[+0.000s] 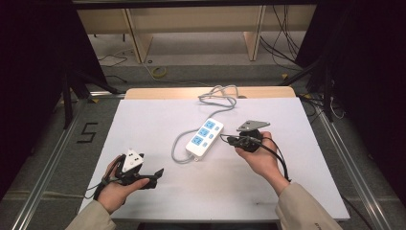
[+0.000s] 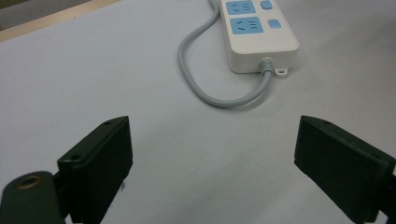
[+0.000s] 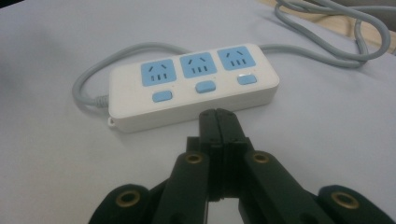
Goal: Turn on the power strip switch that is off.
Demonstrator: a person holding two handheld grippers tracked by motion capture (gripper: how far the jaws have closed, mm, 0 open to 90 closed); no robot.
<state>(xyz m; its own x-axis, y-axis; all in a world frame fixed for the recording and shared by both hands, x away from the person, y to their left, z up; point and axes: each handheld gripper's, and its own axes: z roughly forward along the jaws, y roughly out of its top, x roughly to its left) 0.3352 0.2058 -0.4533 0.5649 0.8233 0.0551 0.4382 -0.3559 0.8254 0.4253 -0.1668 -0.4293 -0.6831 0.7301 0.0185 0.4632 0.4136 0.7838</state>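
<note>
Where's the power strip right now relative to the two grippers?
In the high view the power strip lies near the middle of the white table, just left of the right gripper, whose jaws are shut. The open left gripper is nearer the person.

Desk (image 1: pixel 143 120) has a plain white top, with a strip of bare wood along the far edge. Sitting on it near the middle is a white power strip (image 1: pixel 205 137) with three blue sockets, its grey cord (image 1: pixel 178 148) looping around and off the far edge.
</note>
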